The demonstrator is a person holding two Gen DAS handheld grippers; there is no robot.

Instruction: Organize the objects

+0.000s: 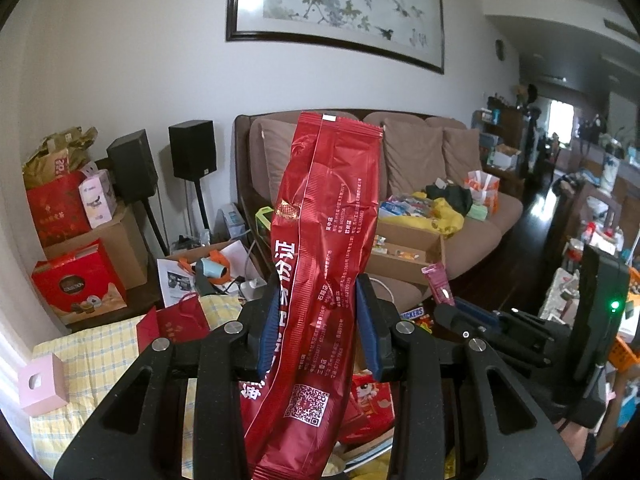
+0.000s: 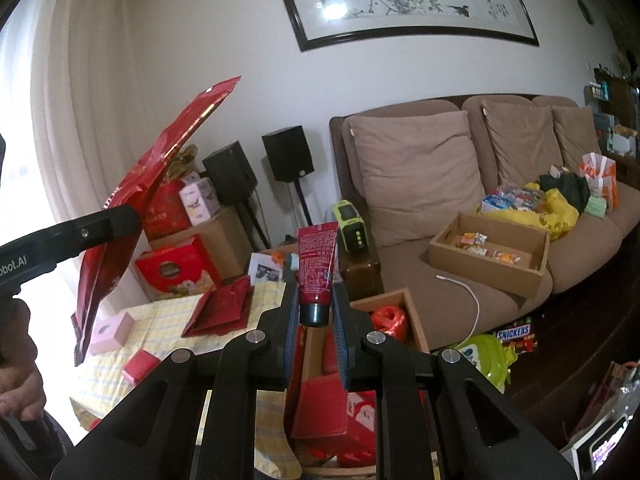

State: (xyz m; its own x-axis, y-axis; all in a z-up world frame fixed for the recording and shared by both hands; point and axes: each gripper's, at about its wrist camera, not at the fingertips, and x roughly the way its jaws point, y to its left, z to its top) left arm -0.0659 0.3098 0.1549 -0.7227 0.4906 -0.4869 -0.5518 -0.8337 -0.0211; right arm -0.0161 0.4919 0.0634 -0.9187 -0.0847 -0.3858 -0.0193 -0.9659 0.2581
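- Left gripper (image 1: 316, 320) clamped on a long red packet (image 1: 320, 240), blue pads (image 1: 366, 320) pressing its crumpled middle; packet standing upright, sealed top edge high, lower end with the QR code hanging below the pads.
- Gripped mid-length, probably so neither end drags over the clutter underneath while carried.
- Right gripper (image 2: 316, 312) nearly closed on a small red tube (image 2: 316, 268), pinched at the neck just above the black cap; cap pointing toward the camera, flat crimped end pointing away and up.
- Narrow hold at the stiff cap end, likely because the soft body would squash.
- Same tube visible in the left view as a pink tip (image 1: 438, 284) to the right of the packet; same packet visible in the right view at far left (image 2: 160, 184), tilted, with a hand (image 2: 16, 364) below it.
- Both items held in the air, well apart, over a surface (image 2: 172, 316) with a yellow checked cloth strewn with red boxes.
- Open wooden box (image 2: 416, 320) just beyond the right gripper, holding something orange; a second tray (image 2: 488, 276) with sweets on the sofa (image 2: 420, 184).
- Sorting seemingly mid-way: both items lifted, neither put down, destination not clear from either view.
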